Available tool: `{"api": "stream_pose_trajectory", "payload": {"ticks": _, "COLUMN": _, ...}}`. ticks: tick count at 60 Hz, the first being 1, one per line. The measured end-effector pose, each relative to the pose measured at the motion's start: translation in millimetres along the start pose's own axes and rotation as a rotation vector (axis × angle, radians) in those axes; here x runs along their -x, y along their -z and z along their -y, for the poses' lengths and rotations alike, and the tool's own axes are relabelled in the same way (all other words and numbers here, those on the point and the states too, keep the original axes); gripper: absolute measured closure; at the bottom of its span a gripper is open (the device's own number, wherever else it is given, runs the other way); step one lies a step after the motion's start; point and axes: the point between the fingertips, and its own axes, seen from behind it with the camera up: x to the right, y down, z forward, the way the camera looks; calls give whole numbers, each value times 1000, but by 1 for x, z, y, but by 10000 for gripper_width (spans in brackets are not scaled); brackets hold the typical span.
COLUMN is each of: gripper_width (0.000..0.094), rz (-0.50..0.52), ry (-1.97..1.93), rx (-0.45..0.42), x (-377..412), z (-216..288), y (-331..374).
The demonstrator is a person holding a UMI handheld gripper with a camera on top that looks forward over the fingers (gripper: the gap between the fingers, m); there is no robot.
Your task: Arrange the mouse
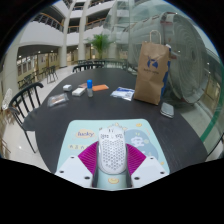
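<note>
A: Nearest stuff first – gripper (111, 172) state?
B: Fingers set narrow, magenta pads (88, 157) tight against both sides of the white mouse (112, 149). It's held between them, perforated shell, scroll wheel facing away from the camera

A: Where's the mouse sitting?
B: Over the light blue mouse mat (104, 133) with pastel print. Can't tell if it's touching the mat or lifted a bit. Mat lies at the near part of the dark round table (60, 112)

A: Further out?
B: Middle of the table: brown paper bag (151, 73) upright, right of centre, with a blue logo on it. Small white cup-like thing (168, 110) just beside its right base. Flat bluish item (123, 93) just left of the bag

A: Left side?
B: Small orange and blue bottle (89, 86) upright, a white flat thing (101, 88) beside it, a grey box-ish item (79, 92), another flat one (58, 100) nearer the table's left rim. Too small to name

A: Beyond the table?
B: Dark chair (26, 103) on the left, more chairs (88, 67) at the far side, a potted plant (100, 45), then a multi-storey atrium with balconies (50, 35)
</note>
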Motion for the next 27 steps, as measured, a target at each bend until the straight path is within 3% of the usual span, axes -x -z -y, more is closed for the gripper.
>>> {"api": "stream_pose_trajectory", "payload": {"ticks": 6, "gripper_width": 470, "rz": -30, "ry": 63, "rx": -31, "x": -5, "z": 1, "y": -2}}
{"api": "stream_pose_trajectory", "payload": {"ticks": 12, "gripper_width": 384, "rz": 31, "ry": 97, "rx": 1, "x": 1, "z": -4, "y": 4}}
{"api": "stream_pose_trajectory", "payload": {"ticks": 14, "gripper_width": 299, "rz": 67, "ry": 114, "rx": 6, "x": 5, "z": -5, "y": 9}}
{"api": "stream_pose_trajectory", "payload": {"ticks": 17, "gripper_width": 80, "rz": 112, "ry": 138, "rx": 15, "x": 7, "z": -11, "y": 21}}
{"api": "stream_pose_trajectory", "payload": {"ticks": 27, "gripper_width": 83, "rz": 150, "ry": 150, "rx": 9, "x": -14, "z": -37, "y": 74}}
